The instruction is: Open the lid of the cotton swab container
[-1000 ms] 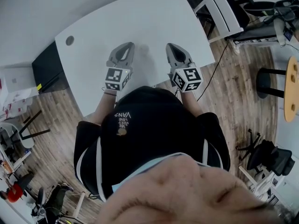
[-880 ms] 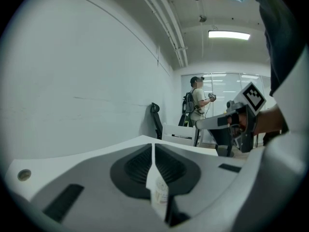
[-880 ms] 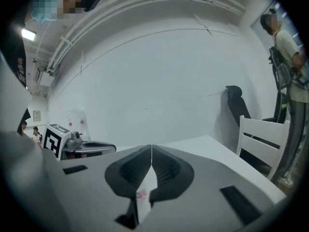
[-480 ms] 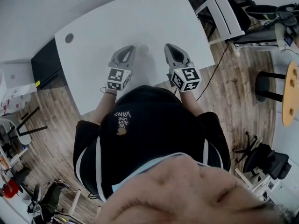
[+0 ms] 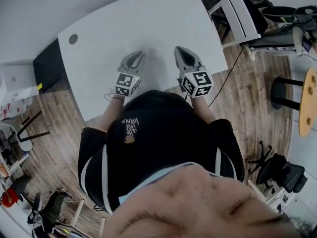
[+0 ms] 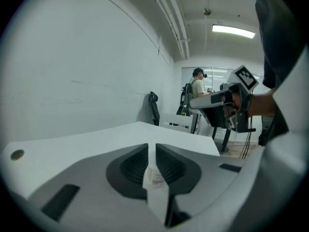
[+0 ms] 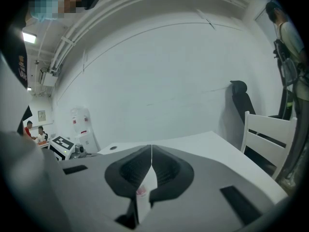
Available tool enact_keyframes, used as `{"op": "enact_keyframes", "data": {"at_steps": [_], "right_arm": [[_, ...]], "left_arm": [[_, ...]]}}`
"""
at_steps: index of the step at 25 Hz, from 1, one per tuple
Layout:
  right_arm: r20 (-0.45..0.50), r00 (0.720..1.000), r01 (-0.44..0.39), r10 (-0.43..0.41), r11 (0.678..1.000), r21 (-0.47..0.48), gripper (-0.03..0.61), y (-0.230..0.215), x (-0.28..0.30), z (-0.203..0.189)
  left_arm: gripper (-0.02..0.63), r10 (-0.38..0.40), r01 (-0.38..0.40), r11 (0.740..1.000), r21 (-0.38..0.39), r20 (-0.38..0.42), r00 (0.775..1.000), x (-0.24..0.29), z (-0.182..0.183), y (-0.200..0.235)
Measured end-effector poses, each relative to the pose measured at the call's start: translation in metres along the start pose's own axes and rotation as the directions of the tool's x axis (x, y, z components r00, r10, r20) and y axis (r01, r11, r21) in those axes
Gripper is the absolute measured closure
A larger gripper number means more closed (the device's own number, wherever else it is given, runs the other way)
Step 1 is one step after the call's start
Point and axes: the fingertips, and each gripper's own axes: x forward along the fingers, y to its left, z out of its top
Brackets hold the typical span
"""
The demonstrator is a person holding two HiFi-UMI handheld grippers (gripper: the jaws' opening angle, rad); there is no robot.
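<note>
No cotton swab container shows in any view. In the head view both grippers hover over the near part of a bare white table [image 5: 148, 19]. My left gripper [image 5: 140, 53] is shut, its jaws meeting with nothing between them; its own view shows the left gripper [image 6: 151, 145] pointing across the tabletop [image 6: 96, 139]. My right gripper [image 5: 178, 49] is shut too and holds nothing, as the right gripper [image 7: 151, 147] shows in its own view. The two sit side by side, a short gap apart. The right gripper [image 6: 218, 102] also appears at the right of the left gripper view.
A round cable hole [image 5: 73, 38] sits at the table's far left corner. A white chair [image 5: 237, 11] stands to the right of the table, also seen as the chair [image 7: 270, 134]. A black cabinet [image 5: 49, 71] stands at the left. A person [image 6: 197, 83] stands far behind.
My left gripper has sunk lower toward the table and shifted slightly right in the head view. The right gripper has stayed in place. Both remain shut.
</note>
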Motion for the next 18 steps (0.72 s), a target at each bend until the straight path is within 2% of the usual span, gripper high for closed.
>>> {"op": "enact_keyframes", "data": {"at_steps": [6, 10, 18], "right_arm": [[-0.01, 1.0, -0.014, 0.014, 1.0, -0.001, 0.566, -0.001, 0.005, -0.003], [-0.015, 1.0, -0.02, 0.019, 1.0, -0.002, 0.565, -0.002, 0.006, -0.003], [-0.03, 0.999, -0.022, 0.022, 1.0, 0.001, 0.566, -0.002, 0.011, -0.009]], "left_arm": [[0.573, -0.019, 0.019, 1.0, -0.009, -0.013, 1.0, 0.003, -0.011, -0.003], [0.506, -0.037, 0.036, 0.999, -0.024, -0.036, 0.999, 0.006, -0.018, -0.008], [0.398, -0.074, 0.074, 0.997, 0.0, -0.096, 0.993, 0.014, -0.04, -0.014]]}}
